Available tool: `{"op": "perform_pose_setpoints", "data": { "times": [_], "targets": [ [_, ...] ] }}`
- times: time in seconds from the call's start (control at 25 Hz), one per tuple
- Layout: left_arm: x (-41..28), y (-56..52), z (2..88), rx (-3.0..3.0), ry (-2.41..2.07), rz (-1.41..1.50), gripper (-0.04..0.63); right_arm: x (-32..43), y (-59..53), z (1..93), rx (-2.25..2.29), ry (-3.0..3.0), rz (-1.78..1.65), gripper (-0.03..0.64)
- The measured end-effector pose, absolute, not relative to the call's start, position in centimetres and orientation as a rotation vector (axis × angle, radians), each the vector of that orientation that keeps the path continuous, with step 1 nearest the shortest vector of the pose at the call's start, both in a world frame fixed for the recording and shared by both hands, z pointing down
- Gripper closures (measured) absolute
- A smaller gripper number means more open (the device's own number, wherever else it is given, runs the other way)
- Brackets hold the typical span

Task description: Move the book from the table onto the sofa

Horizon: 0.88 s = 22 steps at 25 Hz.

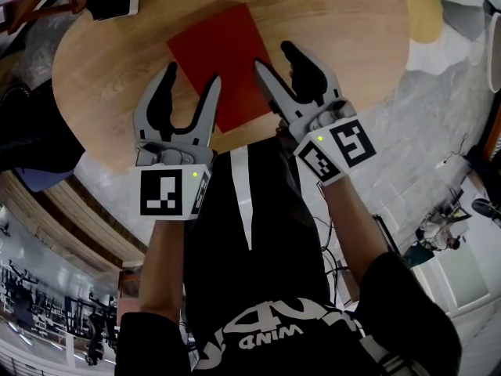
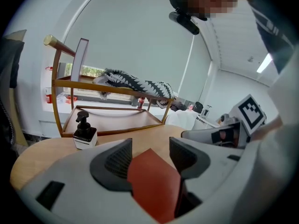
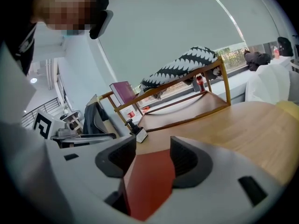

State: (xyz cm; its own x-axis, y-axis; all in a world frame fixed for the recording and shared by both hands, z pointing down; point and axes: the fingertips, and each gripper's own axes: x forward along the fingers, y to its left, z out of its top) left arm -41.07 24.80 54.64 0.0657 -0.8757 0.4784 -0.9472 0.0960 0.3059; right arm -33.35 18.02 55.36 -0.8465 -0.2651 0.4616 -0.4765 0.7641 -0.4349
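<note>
A flat red book (image 1: pixel 223 57) lies on the round wooden table (image 1: pixel 337 45), its near edge close to the table's front rim. My left gripper (image 1: pixel 192 74) hovers open over the book's near left side. My right gripper (image 1: pixel 274 56) stands open over its near right edge. In the left gripper view the book (image 2: pixel 154 185) shows below and between the open jaws of the left gripper (image 2: pixel 150 155), untouched by the pads. The right gripper view shows the same: the book (image 3: pixel 149 181) lies beneath the open right gripper (image 3: pixel 153 153). Neither gripper holds anything.
A black pump bottle (image 1: pixel 113 1) with a white label stands at the table's far left, also the bottle (image 2: pixel 84 132) in the left gripper view. Beyond the table is a wooden-framed rack (image 2: pixel 112 115) with a zebra-patterned cloth (image 2: pixel 135 83) over its rail. The person's legs are right below the grippers.
</note>
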Motion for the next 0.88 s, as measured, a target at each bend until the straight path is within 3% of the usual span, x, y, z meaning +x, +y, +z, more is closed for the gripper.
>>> {"op": "perform_pose_setpoints", "data": {
  "times": [0.28,0.88],
  "targets": [
    [-41.4,24.6,55.0,1.744,-1.829,0.146,0.316,-34.1,18.0,55.3,0.511,-2.593,0.765,0.383],
    [-41.0,27.4,62.5,1.594,-1.75,0.207,0.316,-33.7,19.7,62.4,0.416,-2.443,0.812,0.383]
  ]
}}
